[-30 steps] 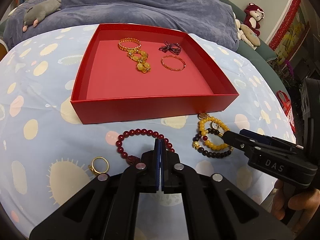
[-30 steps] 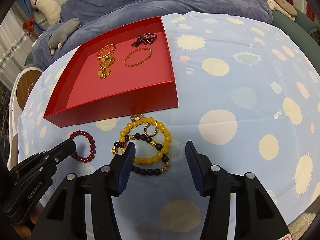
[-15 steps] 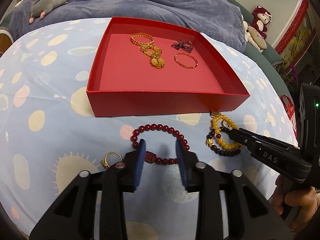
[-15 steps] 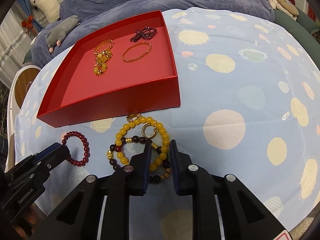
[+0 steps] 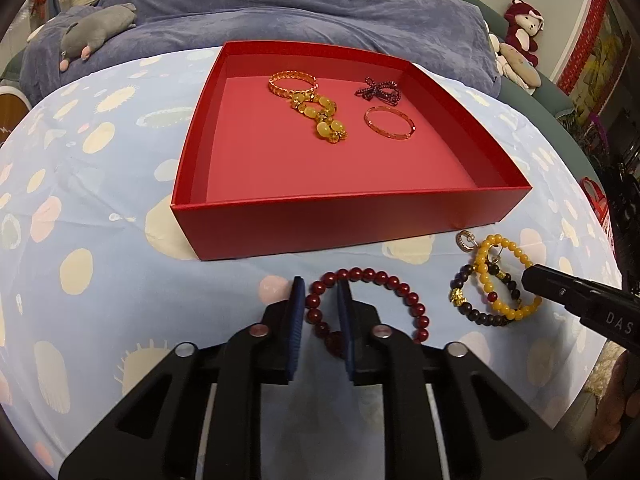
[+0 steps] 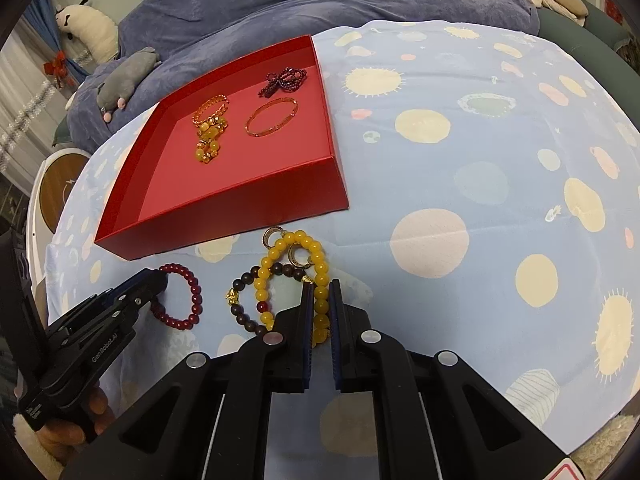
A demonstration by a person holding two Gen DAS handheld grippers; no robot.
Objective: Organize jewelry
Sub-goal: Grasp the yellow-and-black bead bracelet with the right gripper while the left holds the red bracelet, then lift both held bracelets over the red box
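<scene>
At the right edge of the left wrist view, the black body of the right gripper (image 5: pixel 530 278) carries pale letters reading "DAS". At the lower left of the right wrist view, the left gripper (image 6: pixel 160 280) has "GenRobot.AI" printed along its side. No other writing is legible.

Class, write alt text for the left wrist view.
The left gripper straddles a dark red bead bracelet on a spotted blue cloth, its jaws not yet closed. Behind it, a red tray holds four jewelry pieces.
</scene>
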